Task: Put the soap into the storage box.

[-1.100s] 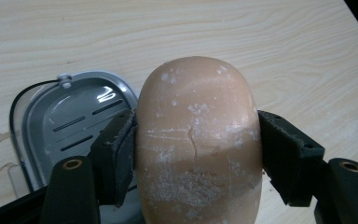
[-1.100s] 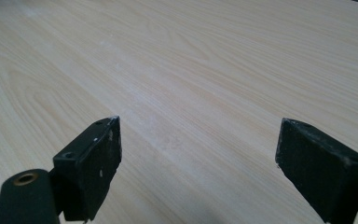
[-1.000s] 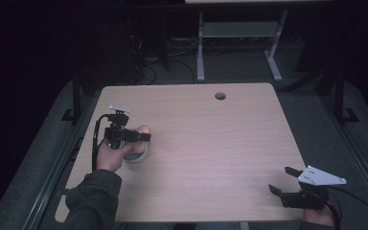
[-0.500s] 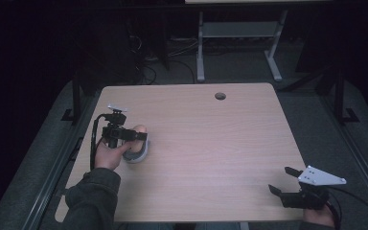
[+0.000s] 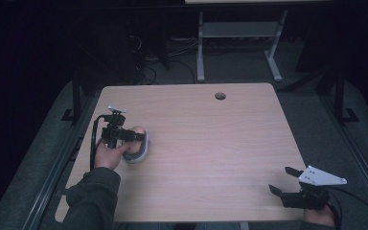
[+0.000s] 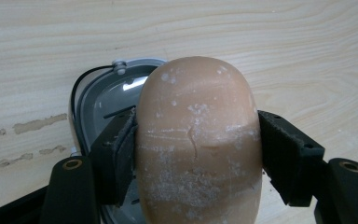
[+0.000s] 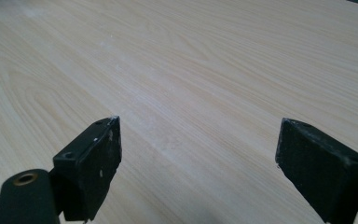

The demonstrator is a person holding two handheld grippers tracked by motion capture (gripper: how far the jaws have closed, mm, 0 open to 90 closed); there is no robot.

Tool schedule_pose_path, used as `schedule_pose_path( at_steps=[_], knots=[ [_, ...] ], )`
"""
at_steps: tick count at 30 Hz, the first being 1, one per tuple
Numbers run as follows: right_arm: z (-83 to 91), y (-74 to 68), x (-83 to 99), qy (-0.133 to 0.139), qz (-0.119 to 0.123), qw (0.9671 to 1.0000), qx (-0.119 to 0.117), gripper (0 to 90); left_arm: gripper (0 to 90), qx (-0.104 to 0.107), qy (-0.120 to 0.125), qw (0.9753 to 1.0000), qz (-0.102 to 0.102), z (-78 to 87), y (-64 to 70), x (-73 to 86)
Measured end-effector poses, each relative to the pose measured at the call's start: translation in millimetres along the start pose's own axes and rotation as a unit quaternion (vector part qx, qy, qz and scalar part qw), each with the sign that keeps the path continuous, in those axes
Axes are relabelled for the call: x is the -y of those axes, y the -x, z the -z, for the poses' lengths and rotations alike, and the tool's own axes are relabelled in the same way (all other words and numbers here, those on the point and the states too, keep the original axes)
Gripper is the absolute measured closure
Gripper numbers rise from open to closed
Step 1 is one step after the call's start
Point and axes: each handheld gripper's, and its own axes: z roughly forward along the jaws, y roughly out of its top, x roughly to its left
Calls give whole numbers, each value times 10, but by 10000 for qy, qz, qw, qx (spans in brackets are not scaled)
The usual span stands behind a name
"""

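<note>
High view: you are holding the left gripper (image 5: 133, 136) over a grey soap dish (image 5: 141, 153) at the left part of the wooden table (image 5: 220, 143), with a tan soap bar (image 5: 138, 134) between its jaws. Your right gripper (image 5: 287, 181) is resting near the right front corner, well apart.

Left gripper view: the jaws are pressing both sides of the soap bar (image 6: 196, 140), directly above the dish (image 6: 98, 98).

Right gripper view: the jaws are standing wide, holding nothing, above bare table (image 7: 191, 70).

Step, as I judge: you are either placing or lifting the soap; I cannot tell which.

Next move: a steady grip, because the soap may slip.
</note>
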Motion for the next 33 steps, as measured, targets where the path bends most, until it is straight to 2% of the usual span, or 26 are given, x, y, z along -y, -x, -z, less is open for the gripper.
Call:
schedule_pose_path(
  at_steps=[14,16,30,32,33],
  knots=[
    [0,2,-2,2,28,10000,-9,138,324,-277,-86,9996,-33,-69,8,16],
    [3,-1,-2,2,5,10000,-17,138,324,-361,-116,9993,-61,-85,15,16],
    [7,1,-1,1,-9,10000,-22,138,323,-588,-206,9980,-109,-159,32,31],
    [8,1,-2,3,-7,10000,-27,138,323,-621,-221,9976,-193,-164,24,29],
    [9,1,-1,8,-8,10000,-30,138,323,-656,-224,9975,-154,-176,32,33]
  ],
)
